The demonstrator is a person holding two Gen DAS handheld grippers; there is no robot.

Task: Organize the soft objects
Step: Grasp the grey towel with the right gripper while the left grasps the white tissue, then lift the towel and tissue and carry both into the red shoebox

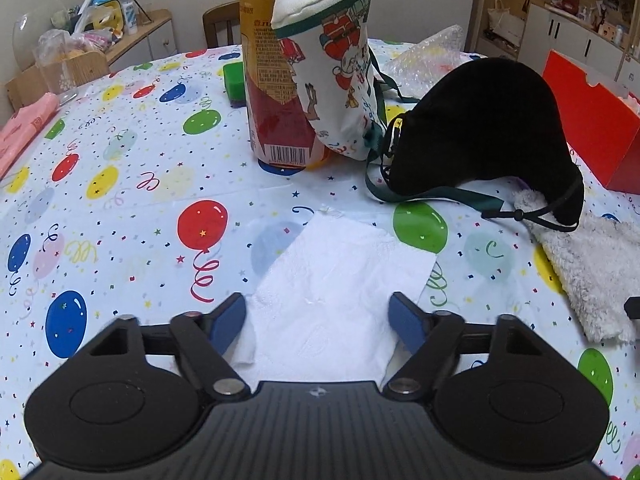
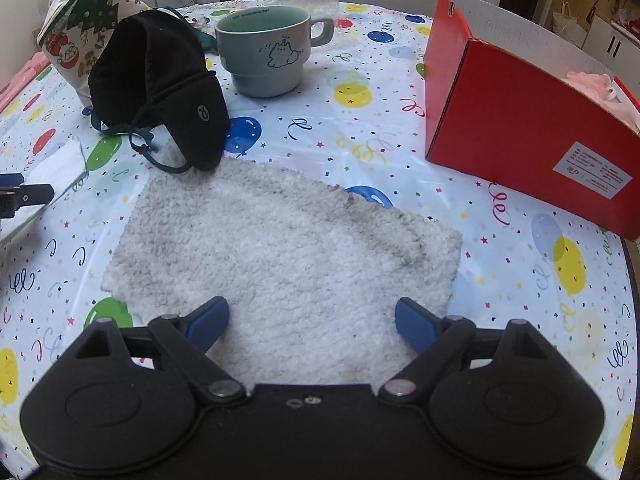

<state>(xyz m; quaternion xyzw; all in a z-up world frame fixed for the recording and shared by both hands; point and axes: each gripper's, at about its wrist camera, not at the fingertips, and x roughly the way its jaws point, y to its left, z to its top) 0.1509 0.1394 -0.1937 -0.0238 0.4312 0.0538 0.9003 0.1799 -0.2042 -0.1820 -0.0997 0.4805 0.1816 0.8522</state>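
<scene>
Ahead of your jaws you have one tissue (image 1: pixel 340 280), one towel (image 2: pixel 288 256), one black hat (image 2: pixel 160 80), one pouch (image 1: pixel 340 60), one bottle (image 1: pixel 272 92), one mug (image 2: pixel 268 48) and one red box (image 2: pixel 520 120).

Towel (image 2: pixel 280 256) lies near on the tabletop (image 2: pixel 360 120), cap (image 2: pixel 160 88) touching its far-left corner. Mug (image 2: pixel 268 48) stands behind, box (image 2: pixel 520 120) far right. Napkin (image 1: pixel 332 292) lies left of the towel.

The left tool (image 1: pixel 318 314) sits low over the bench, its blue-padded fingers (image 1: pixel 226 322) spread wide at 9 and 3 o'clock with nothing between them. The right tool (image 2: pixel 312 320) is posed alike, fingers (image 2: pixel 414 326) splayed apart and unloaded, pointing toward 12 o'clock, level and not tilted.
</scene>
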